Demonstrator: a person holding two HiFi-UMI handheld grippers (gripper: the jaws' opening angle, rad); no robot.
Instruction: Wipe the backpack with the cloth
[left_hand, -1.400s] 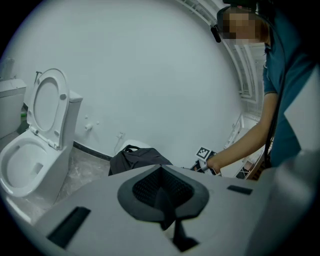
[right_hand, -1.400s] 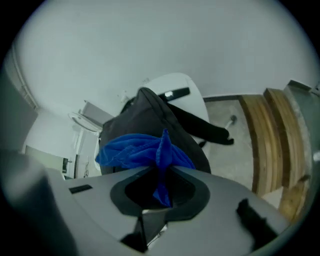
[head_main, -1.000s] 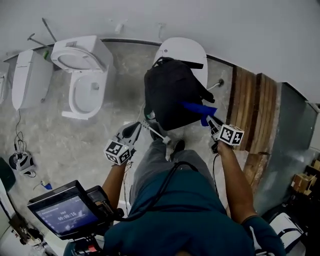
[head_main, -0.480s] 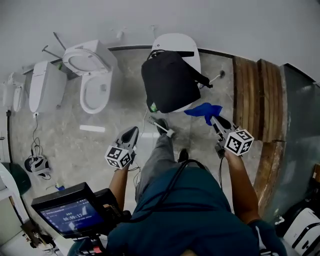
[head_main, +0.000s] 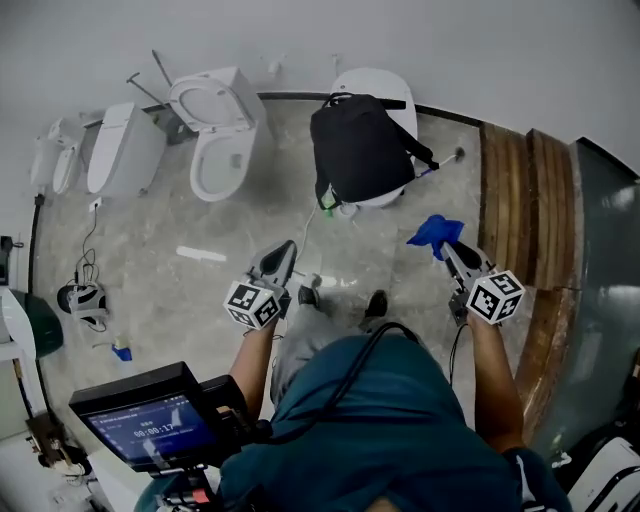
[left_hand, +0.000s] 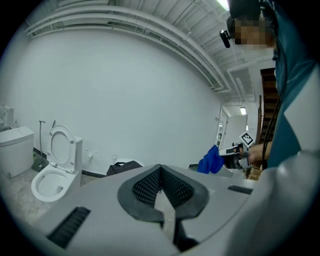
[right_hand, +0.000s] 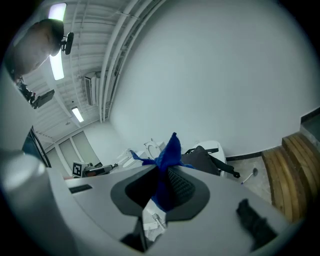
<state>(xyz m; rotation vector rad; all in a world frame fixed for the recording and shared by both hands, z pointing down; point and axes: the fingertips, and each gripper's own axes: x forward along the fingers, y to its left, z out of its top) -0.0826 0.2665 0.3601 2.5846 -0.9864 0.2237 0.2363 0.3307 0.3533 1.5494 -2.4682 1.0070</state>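
My left gripper (head_main: 284, 252) was shut with nothing between its jaws. My right gripper (head_main: 449, 250) was clamped on the blue cloth (head_main: 436, 231), and I held both above the grey floor (head_main: 200, 290). Farther off, well apart from the cloth, the black backpack (head_main: 360, 150) rested on a closed white toilet (head_main: 375, 83) against the wall (head_main: 450, 50), with an open toilet (head_main: 222, 150) to its left.

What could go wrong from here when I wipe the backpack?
1. The blue cloth is pinched in the right gripper with much of it loose, so it may slip out under rubbing.
2. The backpack merely rests on a closed toilet; a hard push could slide it off.
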